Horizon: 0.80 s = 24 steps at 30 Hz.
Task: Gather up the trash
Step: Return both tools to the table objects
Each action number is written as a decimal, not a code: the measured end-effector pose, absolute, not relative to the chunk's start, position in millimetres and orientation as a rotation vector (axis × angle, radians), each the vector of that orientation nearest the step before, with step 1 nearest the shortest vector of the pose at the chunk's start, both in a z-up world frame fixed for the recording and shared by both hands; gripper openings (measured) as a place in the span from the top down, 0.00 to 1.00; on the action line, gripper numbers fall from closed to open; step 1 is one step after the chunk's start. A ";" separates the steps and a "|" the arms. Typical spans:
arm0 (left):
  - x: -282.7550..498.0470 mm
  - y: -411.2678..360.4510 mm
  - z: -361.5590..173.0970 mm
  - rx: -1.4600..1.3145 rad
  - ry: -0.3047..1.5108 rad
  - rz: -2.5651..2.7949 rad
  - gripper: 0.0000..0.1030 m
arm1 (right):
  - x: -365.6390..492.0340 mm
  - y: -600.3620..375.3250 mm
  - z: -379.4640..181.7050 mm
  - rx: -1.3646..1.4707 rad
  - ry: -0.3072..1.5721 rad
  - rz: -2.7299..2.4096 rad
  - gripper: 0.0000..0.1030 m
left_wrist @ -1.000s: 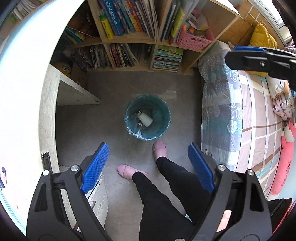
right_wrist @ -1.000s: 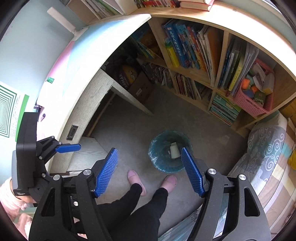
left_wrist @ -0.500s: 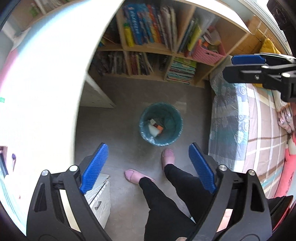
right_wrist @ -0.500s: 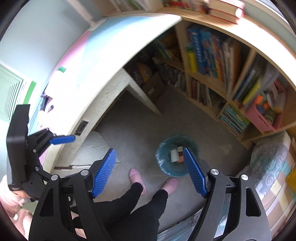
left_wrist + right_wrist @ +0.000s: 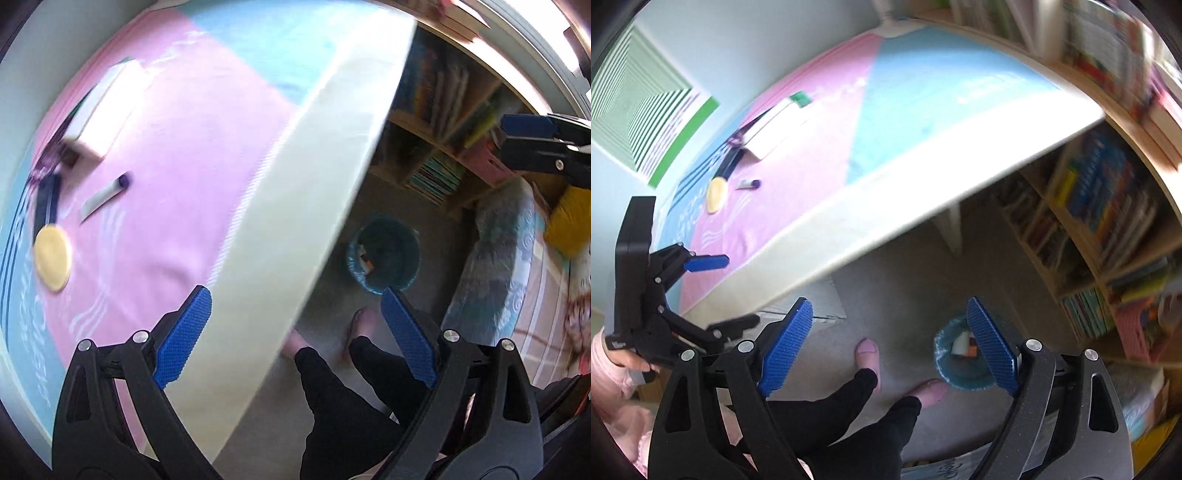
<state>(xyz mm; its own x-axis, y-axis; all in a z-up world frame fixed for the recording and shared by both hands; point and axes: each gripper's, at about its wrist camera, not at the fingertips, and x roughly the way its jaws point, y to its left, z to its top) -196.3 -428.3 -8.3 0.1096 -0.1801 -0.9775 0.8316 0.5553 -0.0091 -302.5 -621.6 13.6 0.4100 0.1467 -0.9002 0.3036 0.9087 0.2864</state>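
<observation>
I see the trash bin (image 5: 384,254) on the floor (image 5: 908,273), just past the person's two pink slippers (image 5: 868,350). It is a round teal bin with a bag inside. Some trash (image 5: 962,347) lies in it: a white bit and an orange bit.

My left tongs (image 5: 295,338) hang over the near edge of the tabletop (image 5: 295,206). The blue pads (image 5: 183,339) stand far apart and are opening a bit more. Nothing is between them. My right tongs (image 5: 886,345) hang over the floor, near the bin. Those pads (image 5: 990,347) are far apart too and are opening wider. Nothing is pinched there.

On the tabletop lies a pink and blue mat (image 5: 173,155). On the far left part of the mat I see a yellow round thing (image 5: 51,256), a marker with a purple cap (image 5: 105,194), a dark flat thing (image 5: 46,201) and a white box (image 5: 101,114). All of it looks blurry.

To the right of the bin is a bed (image 5: 517,280) with a patterned cover and a yellow pillow (image 5: 569,229). Past the bin stands a bookshelf (image 5: 1108,206) full of books, with a pink basket (image 5: 1141,328) on a low shelf. The person's legs in black trousers (image 5: 849,413) fill the near middle.
</observation>
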 end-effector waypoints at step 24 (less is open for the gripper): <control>-64.9 -267.3 1.4 0.501 1.217 -0.550 0.07 | -136.2 -490.1 42.1 0.065 1.179 0.116 0.13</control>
<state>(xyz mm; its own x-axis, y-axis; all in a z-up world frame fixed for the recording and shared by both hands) -64.9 -267.3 1.4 0.2497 -0.1250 -0.9602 0.6381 0.7671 0.0661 -136.2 -490.1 42.1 0.3769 0.1245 -0.9179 -0.0561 0.9922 0.1116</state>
